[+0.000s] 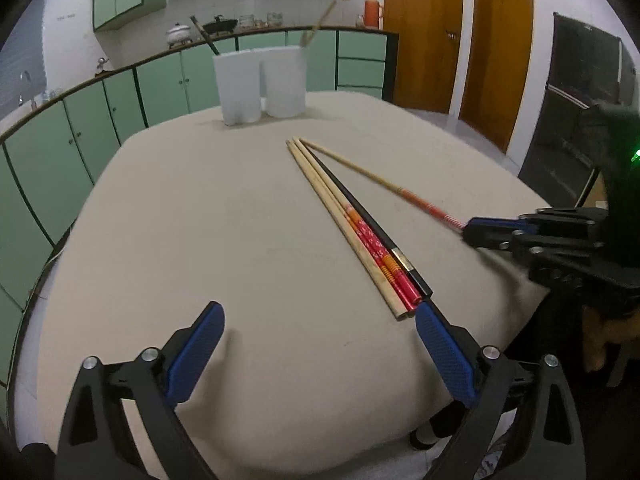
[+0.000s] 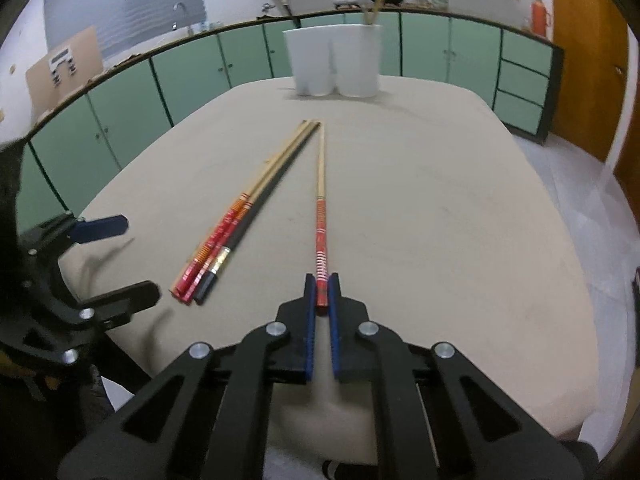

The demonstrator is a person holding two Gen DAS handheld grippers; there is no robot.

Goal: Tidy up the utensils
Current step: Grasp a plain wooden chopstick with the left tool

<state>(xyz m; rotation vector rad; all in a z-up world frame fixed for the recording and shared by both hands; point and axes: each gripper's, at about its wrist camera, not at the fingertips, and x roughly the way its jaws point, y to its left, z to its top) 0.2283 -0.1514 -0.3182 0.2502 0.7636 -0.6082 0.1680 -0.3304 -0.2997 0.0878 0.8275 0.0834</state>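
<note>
Three chopsticks lie side by side on the beige table (image 1: 240,208): a plain bamboo one (image 1: 340,228), a red-handled one (image 1: 376,248) and a black one (image 1: 360,210); the bundle also shows in the right wrist view (image 2: 236,220). My right gripper (image 2: 322,284) is shut on the red-patterned end of a fourth chopstick (image 2: 321,184), which lies apart from the bundle; this chopstick also shows in the left wrist view (image 1: 384,182). My left gripper (image 1: 320,316) is open and empty, just in front of the bundle's near ends. Two joined white holders (image 1: 262,82) stand at the table's far side, each with chopsticks inside.
The holders also appear in the right wrist view (image 2: 334,60). Green cabinets (image 1: 80,132) line the wall behind the table. Wooden doors (image 1: 460,40) stand at the right. The table's right edge (image 2: 580,264) drops to a tiled floor.
</note>
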